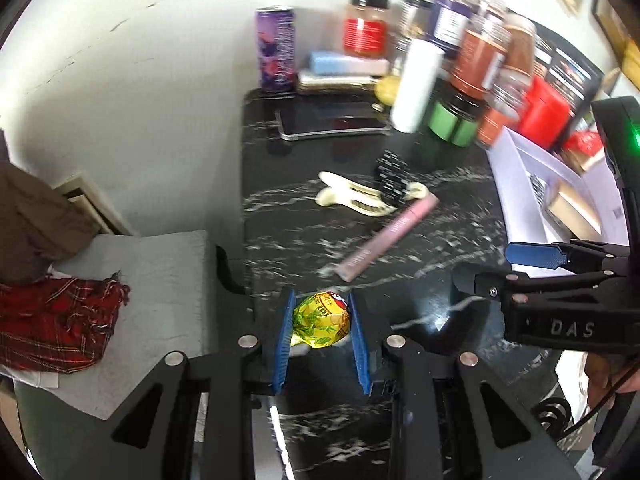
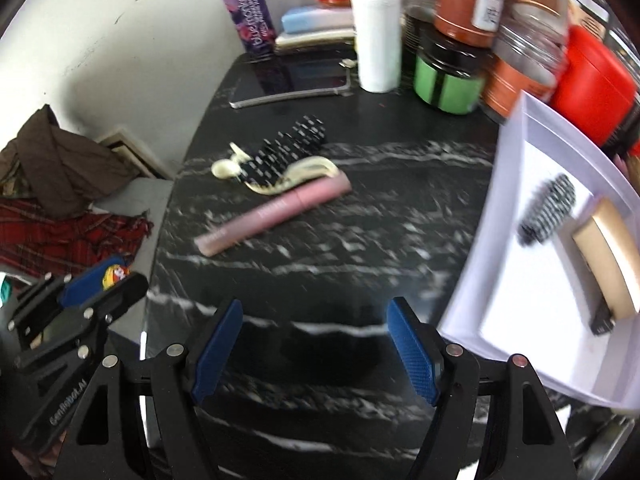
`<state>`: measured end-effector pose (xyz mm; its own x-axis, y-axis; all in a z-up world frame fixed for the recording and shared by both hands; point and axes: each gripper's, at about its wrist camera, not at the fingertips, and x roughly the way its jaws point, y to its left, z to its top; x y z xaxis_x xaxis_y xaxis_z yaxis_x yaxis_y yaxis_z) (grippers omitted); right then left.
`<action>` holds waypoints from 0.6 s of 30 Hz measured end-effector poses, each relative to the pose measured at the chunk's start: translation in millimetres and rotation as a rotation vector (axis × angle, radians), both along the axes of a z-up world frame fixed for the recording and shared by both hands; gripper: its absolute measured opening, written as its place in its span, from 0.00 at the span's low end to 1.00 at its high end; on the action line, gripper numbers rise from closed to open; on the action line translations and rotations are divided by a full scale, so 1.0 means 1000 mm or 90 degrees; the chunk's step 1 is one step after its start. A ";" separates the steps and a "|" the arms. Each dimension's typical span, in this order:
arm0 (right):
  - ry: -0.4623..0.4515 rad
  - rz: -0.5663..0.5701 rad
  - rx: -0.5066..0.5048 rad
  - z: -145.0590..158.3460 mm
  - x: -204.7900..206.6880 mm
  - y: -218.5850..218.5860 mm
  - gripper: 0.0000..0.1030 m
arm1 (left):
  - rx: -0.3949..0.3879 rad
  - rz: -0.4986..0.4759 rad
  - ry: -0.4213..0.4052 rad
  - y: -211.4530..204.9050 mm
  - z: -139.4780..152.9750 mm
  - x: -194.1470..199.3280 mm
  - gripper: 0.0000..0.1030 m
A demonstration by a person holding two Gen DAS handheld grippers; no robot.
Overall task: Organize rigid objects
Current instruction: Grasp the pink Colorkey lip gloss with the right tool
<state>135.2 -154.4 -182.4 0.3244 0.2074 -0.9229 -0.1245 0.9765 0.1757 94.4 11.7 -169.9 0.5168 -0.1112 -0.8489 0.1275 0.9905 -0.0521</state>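
Left tongs [image 1: 322,324]: clamped narrow on a yellow wrapped candy [image 1: 320,322], the blue pads pressing its two sides — held above the near edge of the counter [image 1: 420,264].
Right tongs [image 2: 314,344]: wide apart, nothing between the pads, hanging over bare black marble just left of the white tray [image 2: 516,184].
White tray: at the right edge of the counter; inside lay a black-and-white dotted hair clip [image 2: 546,210] and a beige bar with a dark end [image 2: 604,264], near each other.
Pink tube [image 2: 276,214]: lying slantwise on the counter mid-way back, its far end touching a cream hair claw [image 2: 280,178].
Cream hair claw: flat on the marble, with a second dotted clip [image 2: 292,150] resting partly over it.
Back of counter: a purple can [image 2: 248,12], a white cylinder [image 2: 378,34], a green-banded jar [image 2: 448,76], a red tub [image 2: 592,84] and orange-labelled jars — crowded close together and blurred.
Tablet [image 2: 292,80]: flat in front of the can.
Off the counter, left: a red plaid cloth [image 1: 56,324] on a grey surface.
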 end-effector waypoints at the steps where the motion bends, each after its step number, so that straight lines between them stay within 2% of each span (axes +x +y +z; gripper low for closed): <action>1: -0.002 -0.002 0.000 0.000 0.004 0.005 0.74 | -0.001 0.007 -0.003 0.003 0.000 0.002 0.26; 12: 0.041 -0.099 0.025 -0.026 0.056 0.029 0.73 | -0.015 0.062 -0.008 0.036 -0.012 0.019 0.26; 16: 0.062 -0.118 0.015 -0.038 0.065 0.037 0.69 | -0.017 0.077 -0.004 0.046 -0.018 0.023 0.26; 18: 0.067 -0.124 0.001 -0.042 0.067 0.040 0.63 | -0.016 0.084 -0.002 0.050 -0.020 0.024 0.26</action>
<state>202.6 -114.4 -224.8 0.2602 0.1520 -0.9535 0.0856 0.9800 0.1796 118.1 61.8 -190.1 0.5315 -0.0640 -0.8446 -0.0030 0.9970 -0.0775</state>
